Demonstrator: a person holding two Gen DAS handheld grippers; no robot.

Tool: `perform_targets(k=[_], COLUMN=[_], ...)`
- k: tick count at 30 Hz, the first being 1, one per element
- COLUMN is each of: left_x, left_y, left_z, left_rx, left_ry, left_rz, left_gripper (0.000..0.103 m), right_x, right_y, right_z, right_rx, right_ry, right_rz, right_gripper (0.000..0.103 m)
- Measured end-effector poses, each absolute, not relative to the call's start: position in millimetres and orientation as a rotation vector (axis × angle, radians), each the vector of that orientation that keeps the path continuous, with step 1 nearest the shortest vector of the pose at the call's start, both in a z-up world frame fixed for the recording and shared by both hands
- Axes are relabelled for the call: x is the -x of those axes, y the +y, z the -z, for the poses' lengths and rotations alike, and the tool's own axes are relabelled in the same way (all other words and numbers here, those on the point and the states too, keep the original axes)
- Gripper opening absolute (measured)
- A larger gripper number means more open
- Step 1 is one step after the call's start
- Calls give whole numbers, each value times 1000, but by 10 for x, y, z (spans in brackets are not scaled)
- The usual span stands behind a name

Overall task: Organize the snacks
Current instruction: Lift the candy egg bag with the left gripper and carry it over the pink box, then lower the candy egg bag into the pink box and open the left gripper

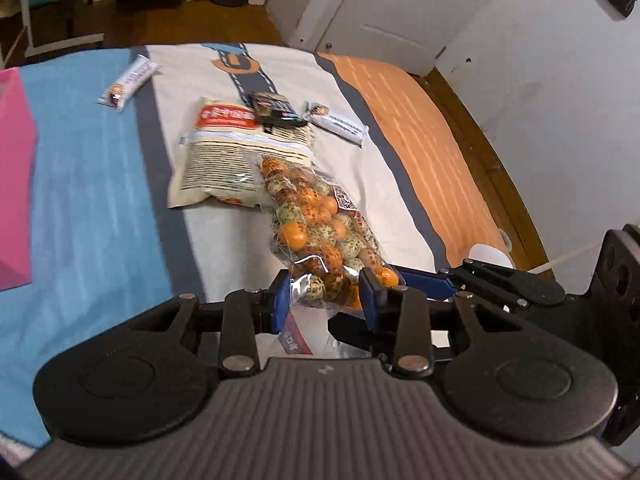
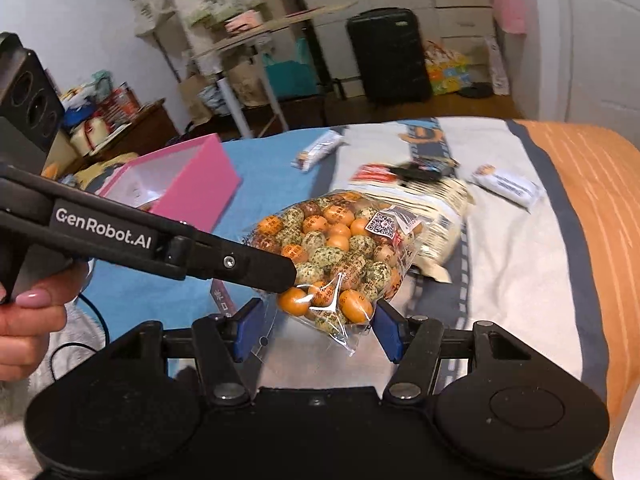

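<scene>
A clear bag of orange and speckled wrapped candies [image 1: 320,216] lies on the bed, also in the right wrist view [image 2: 340,248]. My left gripper [image 1: 325,300] is shut on the bag's near end; its black finger [image 2: 240,264] shows in the right wrist view. My right gripper [image 2: 316,328] is open, its blue pads on either side of the bag's near corner; I cannot tell if they touch it. Behind the bag lie a cream snack pouch [image 1: 224,156], a small dark packet [image 1: 276,110] and two white bars [image 1: 338,122] [image 1: 130,82].
A pink box [image 2: 192,184] stands open on the blue part of the bedspread at the left, also in the left wrist view [image 1: 14,180]. A black suitcase [image 2: 386,56] and shelving stand beyond the bed. The bed's orange edge [image 2: 600,220] is at the right.
</scene>
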State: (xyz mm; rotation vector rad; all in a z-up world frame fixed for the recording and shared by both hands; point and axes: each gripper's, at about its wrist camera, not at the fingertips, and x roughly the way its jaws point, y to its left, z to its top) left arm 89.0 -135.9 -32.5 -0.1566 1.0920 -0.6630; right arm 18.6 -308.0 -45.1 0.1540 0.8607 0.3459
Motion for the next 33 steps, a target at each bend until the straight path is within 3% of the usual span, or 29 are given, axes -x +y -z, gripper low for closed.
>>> perform_targets(k=[18,33], left_x=[-438,-734], left_y=[-310,767], left_z=[-301,-395], left_rx=[169,245], left_ry=[992,869], left_rz=[521,357], left_gripper=[34,34], right_x=[-46,-685], right_y=[-2142,-1176], right_z=[-87,-220], right_rx=[-69,27], right_ry=[807,735], right_rz=[-524,-689], right_gripper=[62,61])
